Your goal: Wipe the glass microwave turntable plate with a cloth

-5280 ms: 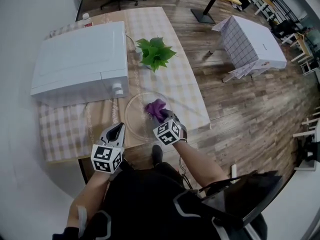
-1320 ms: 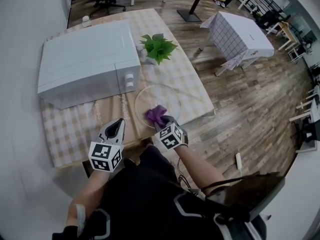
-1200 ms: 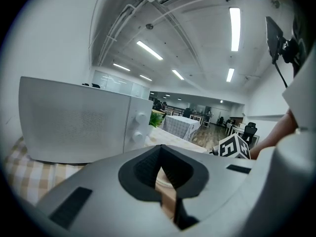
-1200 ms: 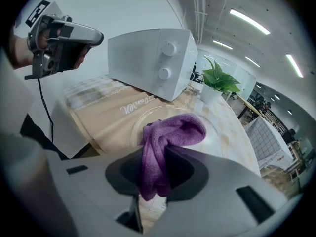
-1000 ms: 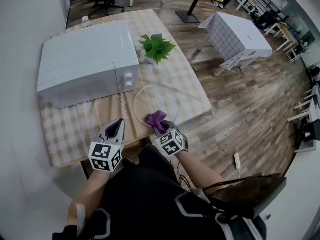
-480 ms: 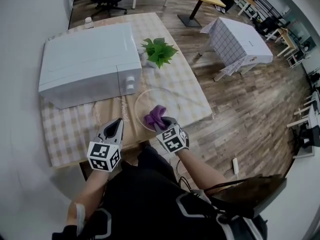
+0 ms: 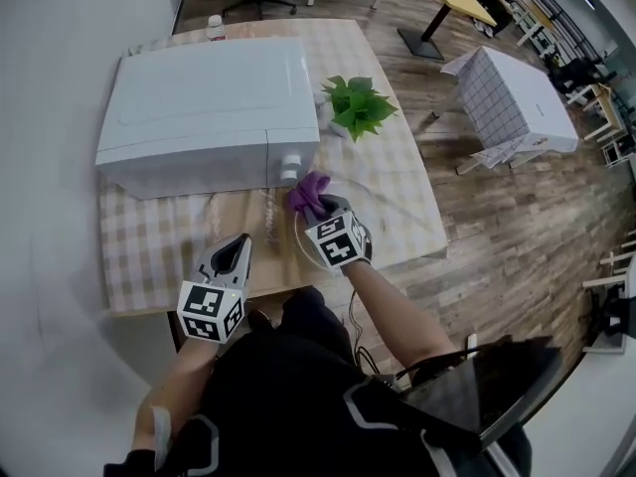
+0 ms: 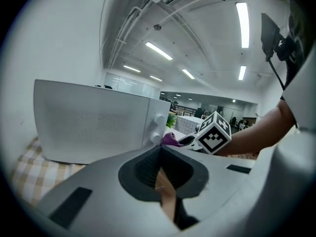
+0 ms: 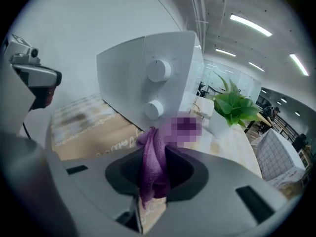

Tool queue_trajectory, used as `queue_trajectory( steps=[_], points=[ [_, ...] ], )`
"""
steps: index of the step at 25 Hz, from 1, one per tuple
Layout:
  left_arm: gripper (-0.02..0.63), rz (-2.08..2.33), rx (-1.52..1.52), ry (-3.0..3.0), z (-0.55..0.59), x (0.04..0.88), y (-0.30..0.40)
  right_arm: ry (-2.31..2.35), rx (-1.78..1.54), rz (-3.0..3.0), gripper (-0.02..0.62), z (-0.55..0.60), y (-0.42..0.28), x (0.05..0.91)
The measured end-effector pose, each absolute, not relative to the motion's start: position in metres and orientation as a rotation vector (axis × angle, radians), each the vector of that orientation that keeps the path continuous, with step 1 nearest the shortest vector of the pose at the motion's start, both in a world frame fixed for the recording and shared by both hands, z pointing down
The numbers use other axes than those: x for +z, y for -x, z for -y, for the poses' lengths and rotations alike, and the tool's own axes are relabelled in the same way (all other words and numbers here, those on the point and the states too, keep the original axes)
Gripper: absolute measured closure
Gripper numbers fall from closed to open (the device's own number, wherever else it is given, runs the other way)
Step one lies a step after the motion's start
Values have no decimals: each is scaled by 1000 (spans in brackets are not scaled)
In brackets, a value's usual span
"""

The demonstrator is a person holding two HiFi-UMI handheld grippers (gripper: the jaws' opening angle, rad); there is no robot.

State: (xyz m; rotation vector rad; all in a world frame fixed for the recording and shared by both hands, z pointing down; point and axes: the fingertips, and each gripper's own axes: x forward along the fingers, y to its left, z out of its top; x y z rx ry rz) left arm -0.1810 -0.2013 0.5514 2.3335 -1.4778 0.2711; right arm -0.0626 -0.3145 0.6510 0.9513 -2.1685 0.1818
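Note:
The clear glass turntable plate (image 7: 380, 209) lies flat on the table in front of the white microwave (image 7: 209, 107). My right gripper (image 7: 318, 205) is over the plate's left part, close to the microwave's knobs, shut on a bunched purple cloth (image 7: 309, 189). In the right gripper view the cloth (image 9: 153, 164) hangs pinched between the jaws, and the microwave (image 9: 148, 78) stands just behind. My left gripper (image 7: 235, 254) hovers left of the plate near the table's front edge, jaws together and nothing held. Its own view shows the cloth (image 8: 171, 138) and the microwave (image 8: 94, 127) ahead.
A potted green plant (image 7: 359, 107) stands right of the microwave, behind the plate. A small bottle (image 7: 216, 28) is at the table's far end. The checked tablecloth (image 7: 149, 246) ends just before me. Another covered table (image 7: 512, 97) stands on the wooden floor to the right.
My right gripper has carried the cloth from the plate's near edge across to its far left side, by the microwave. The left gripper has kept its place.

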Motion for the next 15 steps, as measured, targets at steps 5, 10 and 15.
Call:
queue_trajectory(
  steps=[5, 10, 15],
  points=[
    [604, 1499, 306, -2288, 200, 559, 189, -900, 139, 2109, 502, 325, 65, 684],
    [604, 1479, 300, -2261, 195, 570, 186, -881, 153, 2126, 502, 313, 68, 695],
    [604, 1459, 310, -2285, 187, 570, 179, -880, 171, 2128, 502, 293, 67, 694]
  ],
)
